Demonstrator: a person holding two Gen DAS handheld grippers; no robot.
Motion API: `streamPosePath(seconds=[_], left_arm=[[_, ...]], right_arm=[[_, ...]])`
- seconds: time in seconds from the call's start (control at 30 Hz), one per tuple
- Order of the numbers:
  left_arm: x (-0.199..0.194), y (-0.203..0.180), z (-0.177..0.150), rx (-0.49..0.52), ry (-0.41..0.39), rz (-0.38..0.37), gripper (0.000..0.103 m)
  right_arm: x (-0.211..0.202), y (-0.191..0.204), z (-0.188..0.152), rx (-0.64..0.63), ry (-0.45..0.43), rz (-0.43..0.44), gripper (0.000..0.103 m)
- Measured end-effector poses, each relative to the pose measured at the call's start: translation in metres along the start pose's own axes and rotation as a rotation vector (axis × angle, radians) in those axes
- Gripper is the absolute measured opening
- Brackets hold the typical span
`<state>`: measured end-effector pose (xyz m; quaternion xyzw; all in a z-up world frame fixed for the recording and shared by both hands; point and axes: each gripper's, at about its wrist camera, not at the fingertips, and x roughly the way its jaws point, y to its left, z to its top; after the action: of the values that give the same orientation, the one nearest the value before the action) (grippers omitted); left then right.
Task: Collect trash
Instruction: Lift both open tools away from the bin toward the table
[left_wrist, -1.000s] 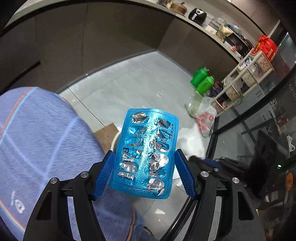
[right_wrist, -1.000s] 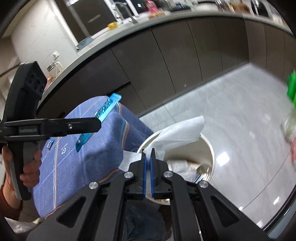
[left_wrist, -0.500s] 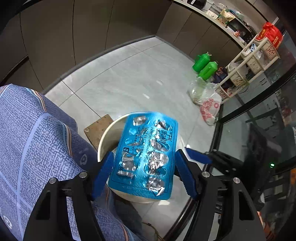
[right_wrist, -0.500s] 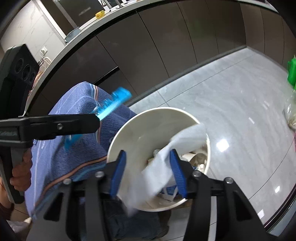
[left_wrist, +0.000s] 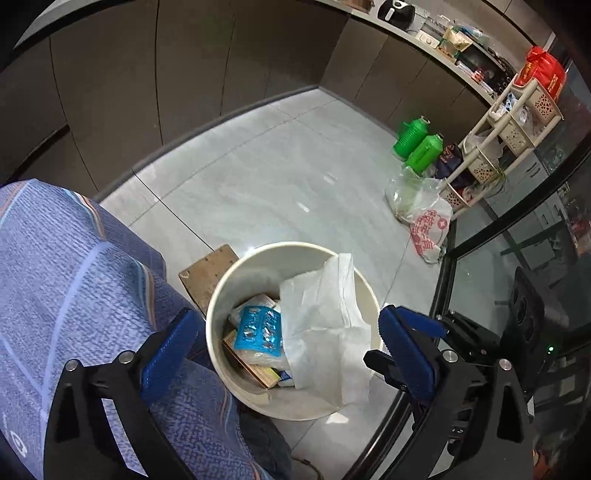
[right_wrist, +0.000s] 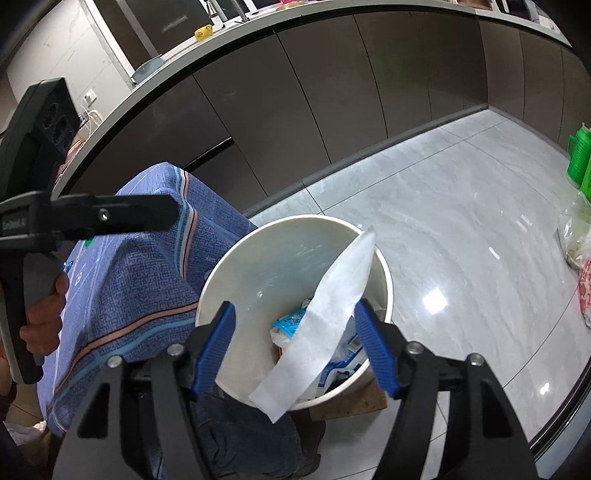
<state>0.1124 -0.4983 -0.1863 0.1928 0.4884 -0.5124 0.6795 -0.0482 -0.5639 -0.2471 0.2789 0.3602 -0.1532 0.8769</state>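
Observation:
A white round bin (left_wrist: 266, 269) stands on the floor beneath both grippers. The blue foil blister pack (left_wrist: 258, 328) lies inside it on other rubbish. A white tissue (left_wrist: 325, 325) slumps over the bin's near edge. My left gripper (left_wrist: 288, 350) hangs above the bin, jaws opening wide, nothing between the pads. In the right wrist view the bin (right_wrist: 295, 218) holds the blister pack (right_wrist: 291, 319). The tissue (right_wrist: 332, 314) leans loose between the fingers of my right gripper (right_wrist: 295, 347). Its jaws are opening and the pads do not touch it.
A blue patterned cloth (left_wrist: 74, 277) hangs left of the bin, a wooden board (left_wrist: 207, 273) beside it. Green flasks (left_wrist: 410, 136), plastic bags (left_wrist: 424, 214) and a basket rack (left_wrist: 509, 122) stand far right. A black-framed glass door (left_wrist: 480, 236) runs along the right.
Both grippers sank toward the bin. The left let go of the blister pack, which fell into the bin. The right opened from shut and released the tissue.

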Motion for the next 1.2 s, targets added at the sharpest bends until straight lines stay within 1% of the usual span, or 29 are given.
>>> streamPosePath(seconds=[0.03, 0.07, 0.1, 0.17, 0.2, 0.33, 0.4, 0.47, 0.57, 0.67, 0.87, 0.93, 0.97, 1.0, 1.03, 1.1, 1.13, 1.17, 1.2], left_arm=[[-0.002, 0.001, -0.001, 0.000, -0.006, 0.003, 0.094], [-0.005, 0.002, -0.001, -0.002, -0.013, 0.008, 0.094], [-0.007, 0.004, -0.001, -0.006, -0.015, 0.011, 0.094], [-0.012, 0.008, -0.002, -0.021, -0.023, 0.009, 0.095], [-0.015, 0.012, -0.002, -0.027, -0.027, 0.009, 0.095], [-0.026, 0.020, -0.005, -0.024, -0.045, 0.027, 0.095], [-0.031, 0.020, -0.006, -0.019, -0.051, 0.039, 0.095], [-0.035, 0.021, -0.007, -0.015, -0.055, 0.045, 0.094], [-0.042, 0.025, -0.008, -0.004, -0.065, 0.058, 0.095], [-0.050, 0.026, -0.010, 0.001, -0.083, 0.075, 0.095], [-0.067, 0.036, -0.020, -0.032, -0.113, 0.088, 0.095], [-0.073, 0.041, -0.023, -0.046, -0.122, 0.098, 0.095], [-0.078, 0.044, -0.026, -0.057, -0.129, 0.106, 0.095], [-0.083, 0.047, -0.029, -0.070, -0.136, 0.113, 0.095], [-0.086, 0.050, -0.032, -0.078, -0.141, 0.117, 0.095], [-0.097, 0.056, -0.040, -0.100, -0.157, 0.135, 0.095], [-0.102, 0.060, -0.043, -0.108, -0.163, 0.137, 0.095], [-0.108, 0.063, -0.048, -0.115, -0.168, 0.139, 0.095], [-0.115, 0.066, -0.053, -0.123, -0.176, 0.152, 0.095]], right_arm=[[0.002, 0.001, 0.000, 0.002, 0.010, 0.001, 0.056], [0.002, -0.001, -0.002, 0.002, 0.019, 0.001, 0.043], [0.003, -0.001, -0.003, 0.002, 0.035, -0.003, 0.027], [0.012, -0.002, -0.006, 0.012, 0.073, -0.019, 0.014], [0.018, -0.003, -0.008, 0.025, 0.094, -0.023, 0.012], [0.043, -0.007, -0.013, 0.088, 0.146, -0.011, 0.010], [0.057, -0.005, -0.014, 0.112, 0.169, 0.012, 0.010], [0.063, -0.001, -0.013, 0.111, 0.174, 0.010, 0.010], [0.055, 0.010, -0.007, 0.085, 0.135, 0.030, 0.011], [0.044, 0.013, 0.000, 0.056, 0.113, 0.003, 0.012], [0.030, 0.006, 0.000, 0.070, 0.102, -0.017, 0.012], [0.026, 0.009, -0.001, 0.066, 0.097, -0.017, 0.017], [0.025, 0.013, -0.001, 0.061, 0.093, -0.019, 0.030], [0.023, 0.018, -0.001, 0.053, 0.085, -0.015, 0.048], [0.019, 0.020, -0.001, 0.045, 0.077, -0.013, 0.055], [0.013, 0.032, 0.001, 0.018, 0.058, -0.008, 0.073], [0.011, 0.037, 0.002, 0.009, 0.051, -0.006, 0.078], [0.007, 0.044, 0.005, -0.006, 0.037, -0.004, 0.086], [0.003, 0.051, 0.007, -0.020, 0.024, 0.000, 0.090]])
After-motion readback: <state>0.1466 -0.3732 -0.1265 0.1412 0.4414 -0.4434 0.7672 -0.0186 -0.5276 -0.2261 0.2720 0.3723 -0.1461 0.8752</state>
